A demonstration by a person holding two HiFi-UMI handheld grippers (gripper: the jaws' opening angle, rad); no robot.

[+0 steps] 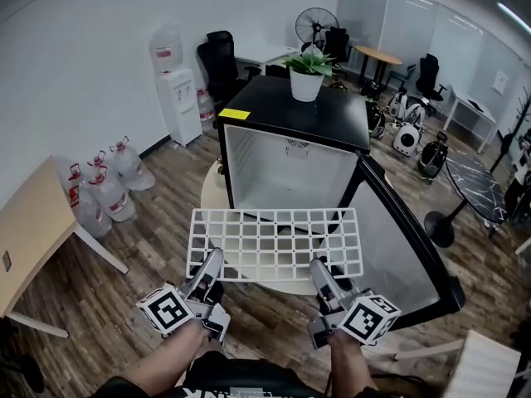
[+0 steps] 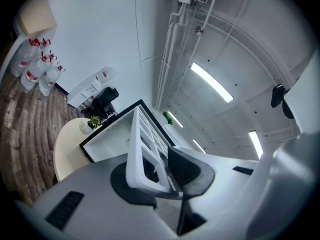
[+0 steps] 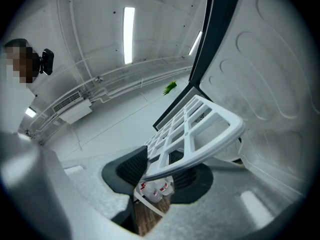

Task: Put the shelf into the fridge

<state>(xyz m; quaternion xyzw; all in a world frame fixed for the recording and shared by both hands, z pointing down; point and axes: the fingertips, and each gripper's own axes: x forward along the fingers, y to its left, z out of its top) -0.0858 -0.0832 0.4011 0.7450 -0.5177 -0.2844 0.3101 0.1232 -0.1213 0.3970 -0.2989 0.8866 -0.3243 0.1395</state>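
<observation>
The left tongs (image 1: 209, 262) and right tongs (image 1: 320, 269) each clamp the near edge of the white grid shelf (image 1: 275, 244), held level before the open fridge (image 1: 286, 168).

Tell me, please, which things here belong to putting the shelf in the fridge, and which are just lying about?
Job in hand: white shelf; open fridge; left gripper and right gripper, both gripping the shelf.

Lying about: potted plant on the fridge; water bottles; water dispenser; fan; wooden table.
</observation>
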